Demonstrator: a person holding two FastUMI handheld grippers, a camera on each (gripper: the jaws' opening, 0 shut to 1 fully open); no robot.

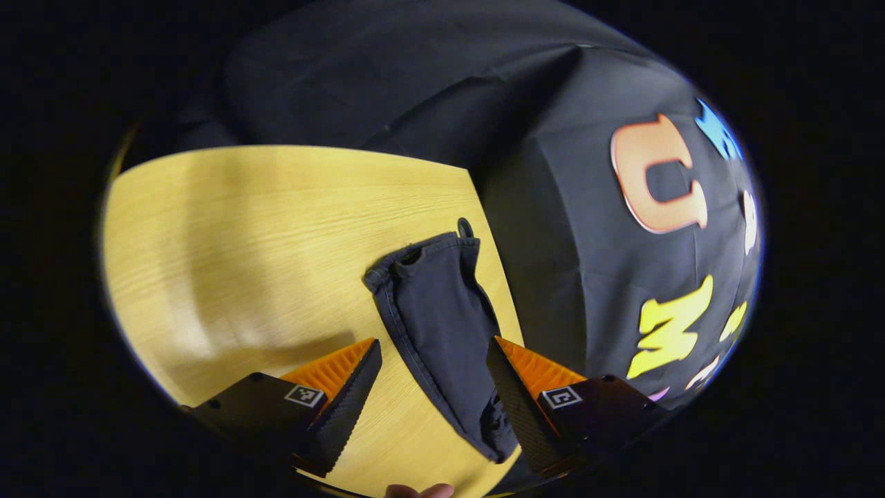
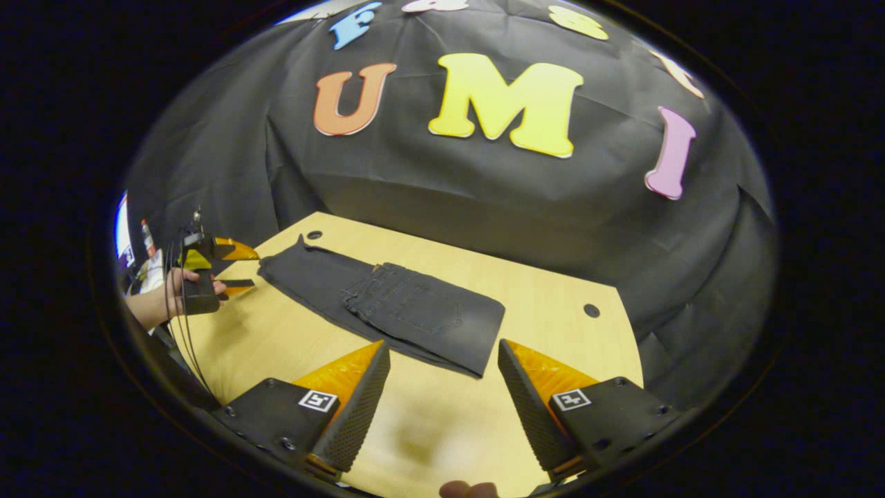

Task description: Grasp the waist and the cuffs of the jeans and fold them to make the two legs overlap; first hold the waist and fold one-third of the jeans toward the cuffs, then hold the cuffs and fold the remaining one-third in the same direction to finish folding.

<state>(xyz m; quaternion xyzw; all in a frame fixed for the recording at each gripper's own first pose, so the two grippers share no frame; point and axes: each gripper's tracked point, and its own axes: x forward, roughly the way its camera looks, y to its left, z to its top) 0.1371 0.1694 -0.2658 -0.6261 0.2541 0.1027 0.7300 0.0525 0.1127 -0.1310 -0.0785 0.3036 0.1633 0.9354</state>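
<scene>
Jeans (image 2: pixel 387 304) lie flat on the table (image 2: pixel 553 332), waist third apparently already folded over; left gripper (image 1: pixel 432 377) and right gripper (image 2: pixel 442 380) both hang wide open and empty, so next: pinch both cuff corners (image 2: pixel 290 259), fold over.

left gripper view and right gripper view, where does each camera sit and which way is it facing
Left gripper view: rides on the left gripper, looking down along its open fingers at the cuff end of the jeans near the table edge; a fingertip shows at the bottom.
Right gripper view: rides on the right gripper, facing across the table toward the booth wall; the left gripper and its hand show farther off.
Shared: jeans, table, wall.
</scene>
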